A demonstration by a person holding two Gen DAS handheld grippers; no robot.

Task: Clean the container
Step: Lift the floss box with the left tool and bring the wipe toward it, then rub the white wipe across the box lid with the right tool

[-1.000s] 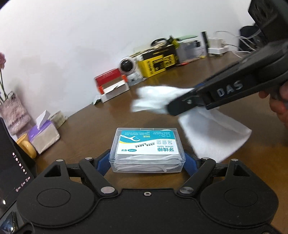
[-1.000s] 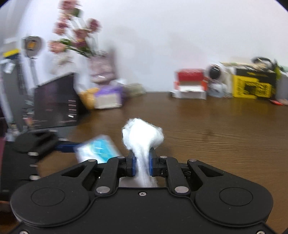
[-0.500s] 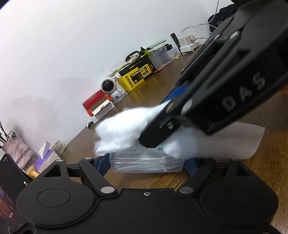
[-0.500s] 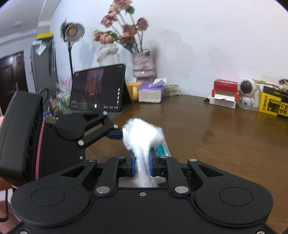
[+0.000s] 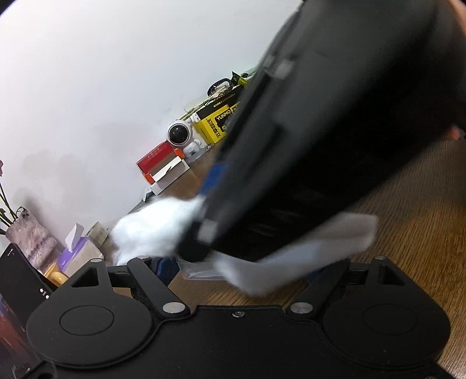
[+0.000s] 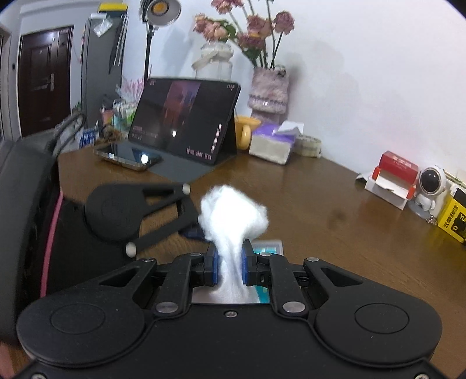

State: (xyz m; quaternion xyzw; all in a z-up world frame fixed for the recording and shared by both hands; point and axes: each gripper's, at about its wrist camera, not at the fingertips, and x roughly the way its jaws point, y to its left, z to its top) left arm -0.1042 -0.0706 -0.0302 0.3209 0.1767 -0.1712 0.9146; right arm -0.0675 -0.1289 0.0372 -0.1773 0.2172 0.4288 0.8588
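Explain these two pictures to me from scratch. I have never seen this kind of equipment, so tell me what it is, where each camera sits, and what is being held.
No robot here: a person holds a two-finger gripper in each hand, each with a camera looking along its fingers. In the left view, the left gripper holds a small clear plastic container on the wooden table, mostly hidden by the right tool. In the right view, the right gripper pinches a white wipe over that container. At the back stand a tablet, a tissue box and a flower vase.

White wall (image 6: 364,73), brown wooden table (image 6: 320,210), dark door (image 6: 43,78), lit lamp (image 6: 160,10)
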